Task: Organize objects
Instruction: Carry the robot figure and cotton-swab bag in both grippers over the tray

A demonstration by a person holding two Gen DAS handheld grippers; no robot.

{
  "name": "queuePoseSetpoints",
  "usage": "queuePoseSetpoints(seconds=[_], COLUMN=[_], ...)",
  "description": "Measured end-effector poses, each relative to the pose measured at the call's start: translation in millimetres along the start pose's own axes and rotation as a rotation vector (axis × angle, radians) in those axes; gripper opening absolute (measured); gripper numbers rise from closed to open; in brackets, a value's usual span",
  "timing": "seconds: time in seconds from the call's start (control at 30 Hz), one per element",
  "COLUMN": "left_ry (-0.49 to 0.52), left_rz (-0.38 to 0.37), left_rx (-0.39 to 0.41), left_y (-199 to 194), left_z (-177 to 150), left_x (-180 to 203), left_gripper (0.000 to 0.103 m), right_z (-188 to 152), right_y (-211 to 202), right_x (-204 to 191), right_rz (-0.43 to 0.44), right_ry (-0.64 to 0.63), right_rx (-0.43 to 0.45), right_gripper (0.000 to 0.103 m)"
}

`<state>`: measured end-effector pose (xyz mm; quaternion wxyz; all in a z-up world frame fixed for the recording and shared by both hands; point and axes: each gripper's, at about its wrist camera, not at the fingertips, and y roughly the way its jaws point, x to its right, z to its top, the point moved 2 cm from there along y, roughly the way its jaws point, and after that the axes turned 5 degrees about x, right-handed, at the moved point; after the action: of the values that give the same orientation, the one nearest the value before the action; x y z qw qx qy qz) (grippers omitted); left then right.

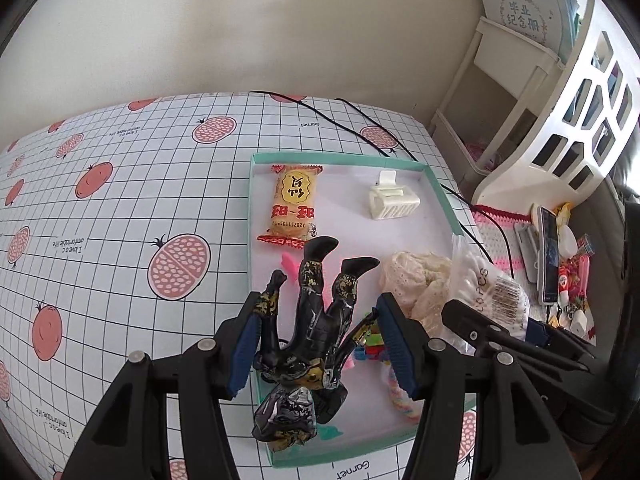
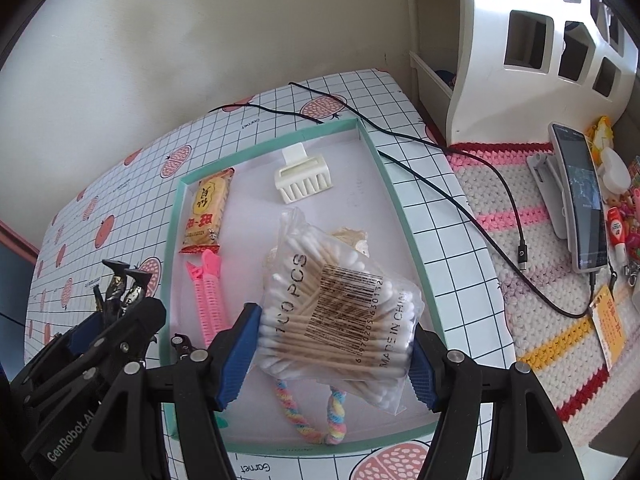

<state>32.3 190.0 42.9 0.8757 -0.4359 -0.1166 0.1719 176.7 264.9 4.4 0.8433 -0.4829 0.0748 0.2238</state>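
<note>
Black-gold figure point(image 1: 316, 336) upside-down; cotton-swab bag point(image 2: 340, 312) above teal tray point(image 2: 404, 216).

Your left gripper point(image 1: 320, 344), black angular arms, blue ribbed finger pads point(image 1: 394, 344), round silver pivot screws, your right gripper point(image 2: 334, 354) the same build, white "GenRobot.AI" lettering on the neighbouring black housing.

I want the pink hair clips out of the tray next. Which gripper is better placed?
Neither is free: the left gripper holds the black and gold action figure, the right gripper the clear bag of cotton swabs. The left hangs nearer the pink hair clips.
</note>
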Motion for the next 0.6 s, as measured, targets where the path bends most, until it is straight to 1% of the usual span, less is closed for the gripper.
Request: queuePoseSetpoints(seconds=[0.23,0.47,0.5,0.6], left_ry=[-0.026,-0.018,-0.066,-0.072], left_rz=[-0.014,-0.012,0.010,0.010], left_rx=[-0.009,-0.039,-0.050,-0.066], left_y=[16,36,39,47], left_z=[3,2,2,0], left_x=[-3,-2,-2,-5], left_gripper=[0.059,0.059,0.059,0.059], right_z=[1,1,0,0], right_y=[12,26,28,33], right_x=[8,12,12,13], right_rz=[-0.007,-0.012,-0.016,-0.017], right_ry=[0.017,0.035,0.036,0.040], right_rx=[-0.018,-0.042,-0.044,-0.052], right_gripper=[0.070,0.070,0.070,0.070])
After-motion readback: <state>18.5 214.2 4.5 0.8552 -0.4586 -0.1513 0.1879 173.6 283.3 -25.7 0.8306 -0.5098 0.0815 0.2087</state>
